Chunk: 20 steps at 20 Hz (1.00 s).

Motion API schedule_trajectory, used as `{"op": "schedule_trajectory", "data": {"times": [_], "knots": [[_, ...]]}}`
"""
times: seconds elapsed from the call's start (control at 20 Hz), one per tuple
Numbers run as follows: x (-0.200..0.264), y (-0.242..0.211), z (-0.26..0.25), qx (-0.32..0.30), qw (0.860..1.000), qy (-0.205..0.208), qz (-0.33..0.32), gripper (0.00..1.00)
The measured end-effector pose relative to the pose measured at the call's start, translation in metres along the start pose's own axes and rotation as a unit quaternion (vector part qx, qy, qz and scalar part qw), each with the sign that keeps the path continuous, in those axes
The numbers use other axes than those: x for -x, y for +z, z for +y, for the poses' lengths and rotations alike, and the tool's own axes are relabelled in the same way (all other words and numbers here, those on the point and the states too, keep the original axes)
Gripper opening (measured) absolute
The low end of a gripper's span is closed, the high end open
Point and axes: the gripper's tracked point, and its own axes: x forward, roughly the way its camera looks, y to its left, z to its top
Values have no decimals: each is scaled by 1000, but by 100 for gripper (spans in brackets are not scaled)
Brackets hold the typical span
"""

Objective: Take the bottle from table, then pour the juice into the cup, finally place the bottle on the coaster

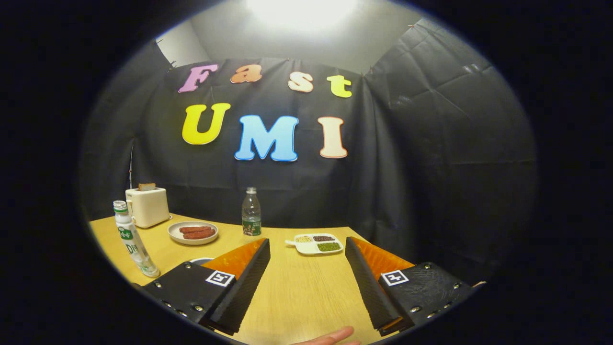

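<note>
The gripper [306, 282] hangs low over the wooden table [297, 297], its two fingers spread wide with nothing between them but bare tabletop. A clear bottle [251, 212] with a dark label stands upright well beyond the fingertips, close to the booth's back wall; a second, white bottle with green markings [131, 239] leans in the fisheye off to the left of the left finger. Which of the two holds the juice cannot be told from here. Beside the white bottle sit a cream toaster [147, 206] and a plate of sausages [193, 233]; a divided tray of grains [316, 243] lies just ahead of the right finger. A person's fingertips [330, 338] rest on the table edge below the gripper.

The step in hand looks to be the reach. To do it well, the fingers should stay wide, travel level, and straddle the bottle at mid-body before closing.

The label print on both bottles is too small to read; each finger carries a square coded marker.
</note>
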Motion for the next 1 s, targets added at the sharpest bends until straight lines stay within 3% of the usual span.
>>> {"op": "schedule_trajectory", "data": {"times": [0.3,0.7,1.0], "knots": [[41,37,92,-44,996,66,-38,96],[79,38,209,-30,988,149,-32,96],[76,14,257,-38,987,156,-5,96]]}}
